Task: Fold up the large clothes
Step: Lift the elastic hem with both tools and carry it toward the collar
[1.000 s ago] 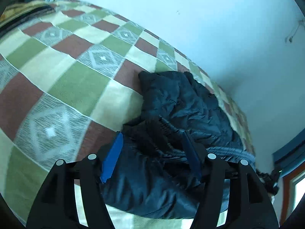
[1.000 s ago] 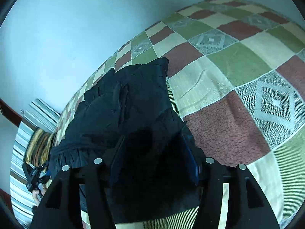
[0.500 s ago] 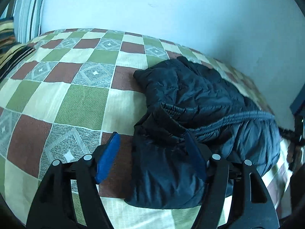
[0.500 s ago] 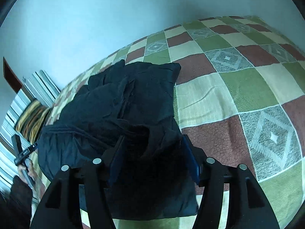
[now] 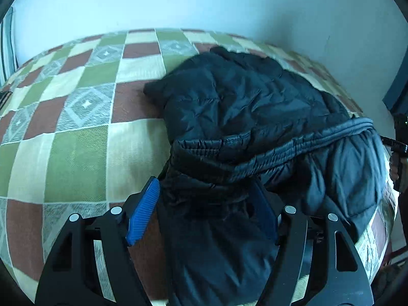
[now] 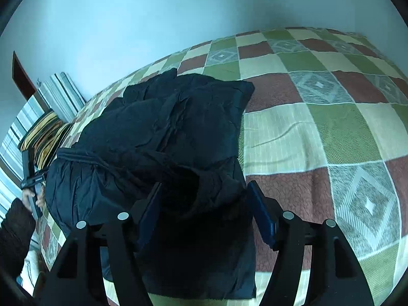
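Observation:
A dark navy puffer jacket [image 5: 242, 107] lies bunched and folded over on the checked bedspread [image 5: 76, 158]. Its near end runs between the jaws of my left gripper [image 5: 204, 211]. That gripper is open: its left blue pad [image 5: 142, 211] stands off the cloth, and the right pad is against it. In the right wrist view the jacket [image 6: 165, 132] also passes between the jaws of my right gripper [image 6: 206, 214], which are opening, and the pads do not pinch the fabric. Each view shows the other gripper at the jacket's far end, held by a hand [image 6: 32, 196].
The bedspread [image 6: 318, 132] spreads wide on the outer side of each gripper. Striped pillows [image 6: 58, 94] and a yellow-striped cushion [image 6: 43, 132] lie at one end of the bed. A pale wall [image 5: 204, 2] runs along the far side, and a dark frame [image 5: 397, 86] stands near the other end.
Both views have rolled toward level. Both grippers' jaws have widened. The left gripper's left pad has come away from the jacket, which has settled onto the bed.

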